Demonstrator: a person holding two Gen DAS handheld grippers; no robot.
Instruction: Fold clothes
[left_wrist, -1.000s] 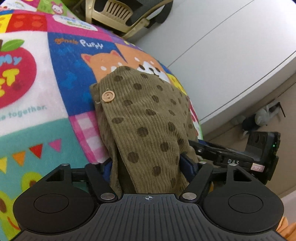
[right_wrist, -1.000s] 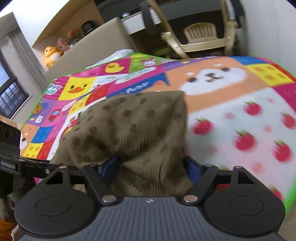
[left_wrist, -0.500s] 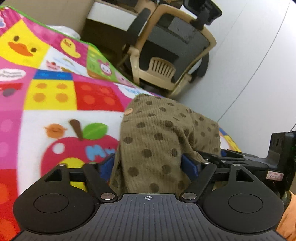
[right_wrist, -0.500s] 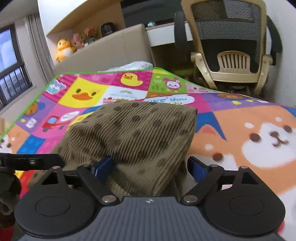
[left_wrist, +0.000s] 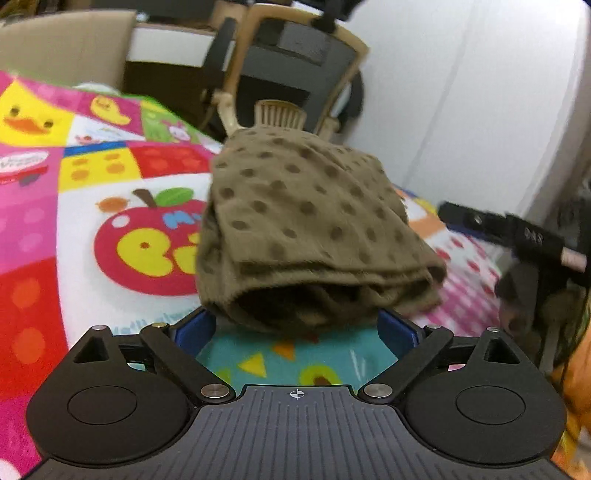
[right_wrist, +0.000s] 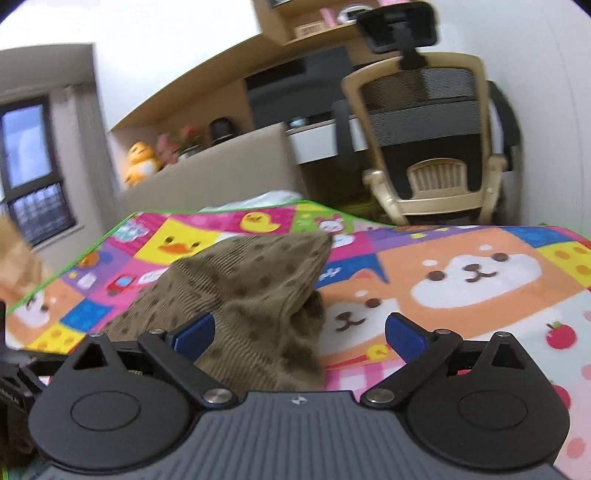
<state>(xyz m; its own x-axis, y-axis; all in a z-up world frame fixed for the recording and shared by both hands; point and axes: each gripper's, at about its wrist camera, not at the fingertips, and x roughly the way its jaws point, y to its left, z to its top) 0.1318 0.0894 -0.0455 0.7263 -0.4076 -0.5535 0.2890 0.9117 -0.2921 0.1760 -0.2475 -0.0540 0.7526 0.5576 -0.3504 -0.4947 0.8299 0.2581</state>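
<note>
An olive corduroy garment with dark polka dots (left_wrist: 310, 236) lies folded in a thick bundle on the colourful cartoon play mat (left_wrist: 74, 221). My left gripper (left_wrist: 295, 326) is open, its blue pads just behind the bundle's near edge, not pinching it. In the right wrist view the same garment (right_wrist: 251, 295) lies ahead and to the left. My right gripper (right_wrist: 297, 334) is open; its left pad touches the cloth and its right pad stands over bare mat. The right gripper's body (left_wrist: 517, 236) shows at the right of the left wrist view.
A beige office chair (right_wrist: 436, 147) stands past the mat's far edge, before a desk with shelves. A beige headboard (right_wrist: 207, 177) with plush toys runs along the far left. A white wall (left_wrist: 480, 92) is to the right.
Both grippers have let go of the garment and drawn back from it. The garment now lies as a folded bundle on the mat. Both views have tilted up towards the chair.
</note>
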